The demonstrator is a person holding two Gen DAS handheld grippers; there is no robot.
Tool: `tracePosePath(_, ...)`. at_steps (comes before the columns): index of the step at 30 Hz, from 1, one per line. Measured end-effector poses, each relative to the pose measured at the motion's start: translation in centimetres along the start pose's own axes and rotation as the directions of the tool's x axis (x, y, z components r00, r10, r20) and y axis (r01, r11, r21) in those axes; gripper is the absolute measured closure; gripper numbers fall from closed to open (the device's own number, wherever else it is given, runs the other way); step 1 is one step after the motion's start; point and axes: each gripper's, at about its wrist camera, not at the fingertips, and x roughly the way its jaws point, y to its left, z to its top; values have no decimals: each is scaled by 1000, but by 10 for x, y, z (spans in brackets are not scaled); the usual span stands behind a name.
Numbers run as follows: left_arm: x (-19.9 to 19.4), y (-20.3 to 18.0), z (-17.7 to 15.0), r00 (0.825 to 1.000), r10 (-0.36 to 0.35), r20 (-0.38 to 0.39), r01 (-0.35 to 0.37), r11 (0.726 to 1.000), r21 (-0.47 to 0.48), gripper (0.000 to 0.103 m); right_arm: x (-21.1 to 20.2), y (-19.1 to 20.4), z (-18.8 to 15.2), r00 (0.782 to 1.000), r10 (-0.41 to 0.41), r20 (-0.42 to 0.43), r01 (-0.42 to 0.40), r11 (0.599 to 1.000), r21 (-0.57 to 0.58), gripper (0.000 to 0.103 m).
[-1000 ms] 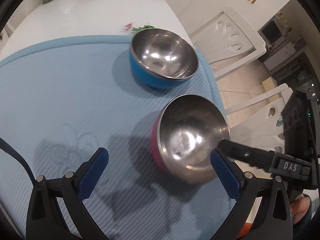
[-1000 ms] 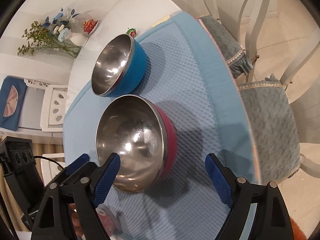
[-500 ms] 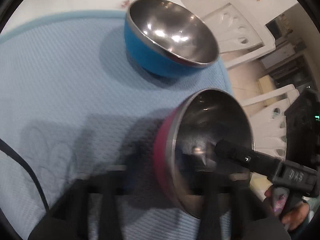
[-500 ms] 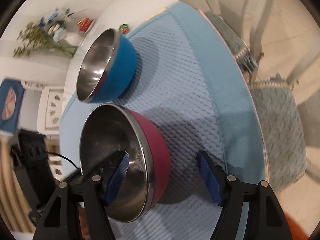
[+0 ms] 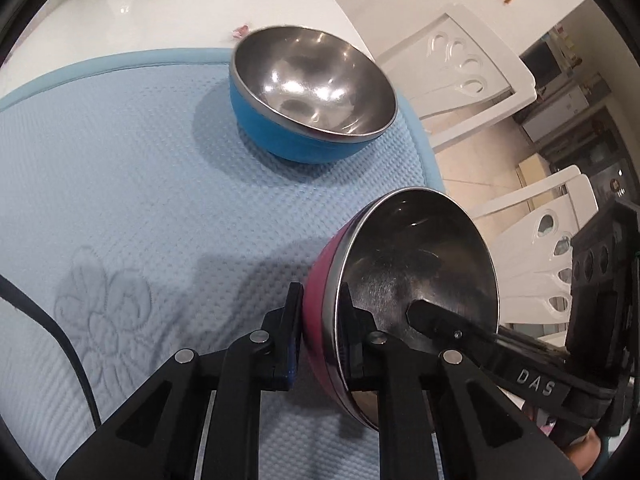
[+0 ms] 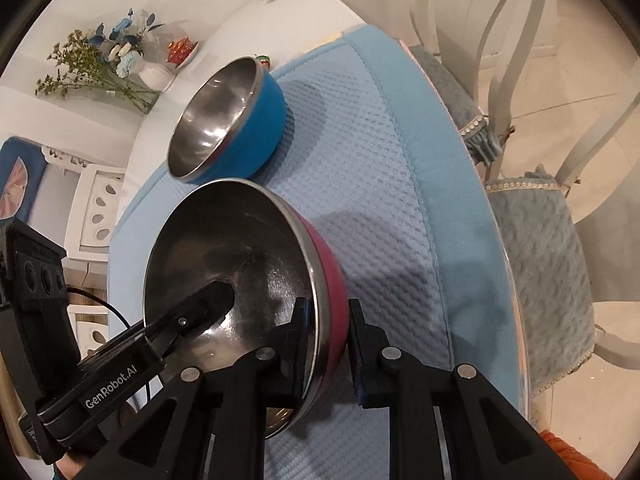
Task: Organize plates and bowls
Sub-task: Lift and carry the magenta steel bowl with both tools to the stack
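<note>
A pink bowl (image 5: 420, 272) with a steel inside sits tilted on the light blue mat (image 5: 140, 160). My left gripper (image 5: 320, 300) is shut on its near wall, one finger outside and one inside. My right gripper (image 6: 326, 312) has its jaws closing on the opposite wall of the pink bowl (image 6: 240, 248), with the pads pressing it from both sides. Each view shows the other gripper's inner finger inside the bowl: the right one's finger (image 5: 424, 314) and the left one's finger (image 6: 216, 296). A blue bowl (image 5: 312, 80) stands upright just beyond; in the right wrist view the blue bowl (image 6: 224, 120) almost touches the pink rim.
The mat (image 6: 380, 160) covers the near end of a white table (image 5: 160, 12). A vase of flowers (image 6: 152, 74) and a small red dish stand at the far end. White chairs (image 5: 460, 68) and cushioned seats (image 6: 540, 260) line the table's edges.
Both grippers went from wide open to clamped on opposite walls of the pink bowl. The bowl, flat on the mat before, now stands tilted.
</note>
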Motion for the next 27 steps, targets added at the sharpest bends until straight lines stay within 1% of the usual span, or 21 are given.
tracePosePath(2,-8,2,-4,1000,3,13,-3,1000,1,91,-5,4,-3,1000,-6,12,6,1000,-12,86)
tracePosePath(10,-40,-5,-7,997,15,71,-16,1000,8,91,-30,21,-16,999,28,42,-25,998,-54,86)
tracePosePath(18,-83,-9,-16,987,24,156,-28,999,26,91,-58,44,-25,994,72,81,-64,993,-96,85)
tracePosePath(23,-104,-6,-21,979,12,201,-16,1000,17,91,-72,61,-31,994,80,79,-68,987,-144,85)
tracePosePath(27,-110,0,-30,979,13,203,-13,1000,-5,91,-72,67,-39,995,82,57,-72,983,-168,84)
